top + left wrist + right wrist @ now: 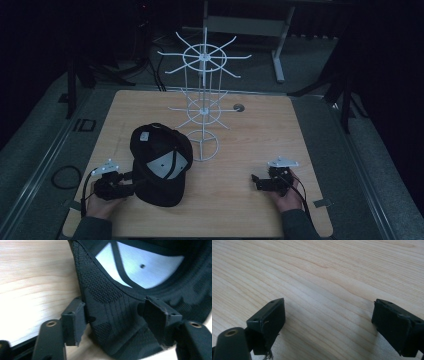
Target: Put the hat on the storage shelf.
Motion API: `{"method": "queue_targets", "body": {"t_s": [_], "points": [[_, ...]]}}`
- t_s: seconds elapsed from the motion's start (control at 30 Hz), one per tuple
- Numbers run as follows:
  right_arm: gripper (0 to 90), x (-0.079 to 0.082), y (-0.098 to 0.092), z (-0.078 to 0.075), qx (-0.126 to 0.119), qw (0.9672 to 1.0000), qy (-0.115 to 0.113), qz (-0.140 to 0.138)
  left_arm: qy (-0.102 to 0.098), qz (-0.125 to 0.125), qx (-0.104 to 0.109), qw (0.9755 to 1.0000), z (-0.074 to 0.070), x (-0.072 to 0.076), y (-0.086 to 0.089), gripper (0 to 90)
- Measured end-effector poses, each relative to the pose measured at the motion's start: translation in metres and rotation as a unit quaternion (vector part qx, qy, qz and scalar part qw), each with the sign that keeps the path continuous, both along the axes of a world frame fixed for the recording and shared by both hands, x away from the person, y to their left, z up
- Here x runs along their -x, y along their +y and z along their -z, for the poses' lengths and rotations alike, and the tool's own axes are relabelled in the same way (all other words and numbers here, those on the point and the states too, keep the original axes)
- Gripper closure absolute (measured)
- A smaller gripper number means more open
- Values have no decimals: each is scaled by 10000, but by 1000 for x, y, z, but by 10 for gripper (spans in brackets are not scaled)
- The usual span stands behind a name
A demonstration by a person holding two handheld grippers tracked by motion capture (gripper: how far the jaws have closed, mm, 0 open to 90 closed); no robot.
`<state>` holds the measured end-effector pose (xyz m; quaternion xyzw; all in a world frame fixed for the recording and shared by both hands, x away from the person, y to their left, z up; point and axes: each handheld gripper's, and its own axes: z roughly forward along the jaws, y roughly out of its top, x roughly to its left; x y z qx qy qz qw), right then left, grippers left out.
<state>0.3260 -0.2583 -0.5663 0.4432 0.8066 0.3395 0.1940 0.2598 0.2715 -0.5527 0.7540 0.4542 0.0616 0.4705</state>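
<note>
while your left gripper (131, 184) straddles the near-left edge of the black cap (161, 162) with jaws apart, not pinching, your right gripper (256, 181) rests open over bare table (250, 130), well right of it.

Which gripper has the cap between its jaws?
The left gripper: its open jaws straddle the black cap at its edge. The right gripper has bare table between open jaws.

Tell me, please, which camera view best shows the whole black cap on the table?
The high view: there the cap lies upside down in full beside the white wire rack. The left gripper view gives a close look at part of its rim and pale lining between the left tool jaws. The right gripper view looks at bare wood.
</note>
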Motion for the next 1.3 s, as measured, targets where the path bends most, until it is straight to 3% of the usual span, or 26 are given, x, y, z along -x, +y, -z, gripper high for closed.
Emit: {"method": "queue_targets", "body": {"t_s": [0.17, 0.4, 0.53, 0.57, 0.63, 0.77, 0.83, 1.07, 1.13, 1.23, 1.3], "points": [[115, 0, 0, 0, -1, 10000, -1, 0, 55, 378, -119, 9992, 1, 1, -14, 374], [115, 0, 0, 0, -1, 10000, 2, 3, 216, 551, -187, 9981, 5, -2, -26, 377], [115, 0, 0, 0, 0, 10000, -1, -1, 303, 674, -204, 9971, 6, -3, -30, 471], [115, 0, 0, 0, 0, 10000, 0, 0, 297, 802, -82, 9963, 4, -2, -30, 471], [115, 0, 0, 0, -1, 10000, 0, 0, 307, 881, -47, 9956, 4, -1, -32, 543], [115, 0, 0, 0, -1, 10000, 1, 1, 448, 1033, -116, 9936, 8, -4, -43, 472], [115, 0, 0, 0, -1, 10000, 1, 1, 483, 1124, -134, 9924, 10, -5, -48, 480], [115, 0, 0, 0, 0, 10000, 3, 4, 659, 1540, 304, 9854, 10, -5, -57, 715], [115, 0, 0, 0, 0, 10000, 0, 0, 666, 1555, 340, 9850, 10, -5, -57, 746], [115, 0, 0, 0, 0, 10000, -1, 0, 671, 1616, 603, 9827, 8, -4, -53, 789], [115, 0, 0, 0, -1, 10000, 0, 1, 651, 1566, 692, 9831, 7, -4, -50, 809]]}}
